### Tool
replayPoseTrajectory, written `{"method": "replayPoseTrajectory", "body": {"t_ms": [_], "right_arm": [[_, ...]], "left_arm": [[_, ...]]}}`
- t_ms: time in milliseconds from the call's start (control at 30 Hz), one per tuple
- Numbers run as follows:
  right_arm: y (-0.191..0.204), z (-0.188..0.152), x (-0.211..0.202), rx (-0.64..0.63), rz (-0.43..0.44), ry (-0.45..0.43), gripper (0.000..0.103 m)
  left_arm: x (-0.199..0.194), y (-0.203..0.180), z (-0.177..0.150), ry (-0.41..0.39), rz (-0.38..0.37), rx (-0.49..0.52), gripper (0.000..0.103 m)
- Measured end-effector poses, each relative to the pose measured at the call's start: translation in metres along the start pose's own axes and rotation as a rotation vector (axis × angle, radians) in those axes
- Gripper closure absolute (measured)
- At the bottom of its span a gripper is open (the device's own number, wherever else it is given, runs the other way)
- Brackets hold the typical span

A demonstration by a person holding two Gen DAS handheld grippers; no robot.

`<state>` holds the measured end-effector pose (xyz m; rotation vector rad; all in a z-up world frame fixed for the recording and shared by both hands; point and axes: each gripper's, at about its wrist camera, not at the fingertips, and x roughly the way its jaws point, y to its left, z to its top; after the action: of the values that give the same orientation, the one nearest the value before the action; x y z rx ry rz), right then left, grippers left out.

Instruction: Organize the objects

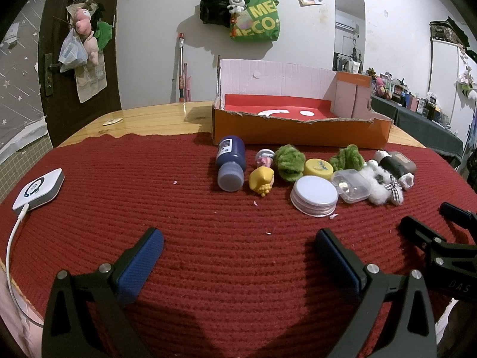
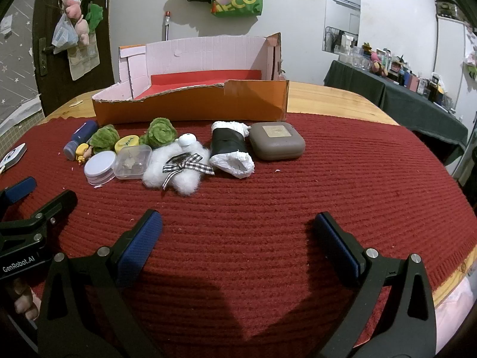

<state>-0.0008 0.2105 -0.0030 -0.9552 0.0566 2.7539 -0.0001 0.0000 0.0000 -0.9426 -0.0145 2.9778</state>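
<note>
Both the left gripper and right gripper gape empty. Objects lie just near the box. The bottle looks rigid, maybe slippery: grasp its body. The plush squashes.

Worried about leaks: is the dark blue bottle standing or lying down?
Lying down. The dark blue bottle rests on its side on the red knitted mat.
</note>
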Motion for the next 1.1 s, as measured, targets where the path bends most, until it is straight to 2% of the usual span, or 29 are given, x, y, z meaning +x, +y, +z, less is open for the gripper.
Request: {"method": "replayPoseTrajectory", "body": {"t_ms": [1100], "right_arm": [[0.0003, -0.0009, -0.0002, 0.006, -0.010, -0.003, 0.000]], "left_arm": [[0.0000, 0.0000, 0.0000, -0.001, -0.003, -0.001, 0.000]]}}
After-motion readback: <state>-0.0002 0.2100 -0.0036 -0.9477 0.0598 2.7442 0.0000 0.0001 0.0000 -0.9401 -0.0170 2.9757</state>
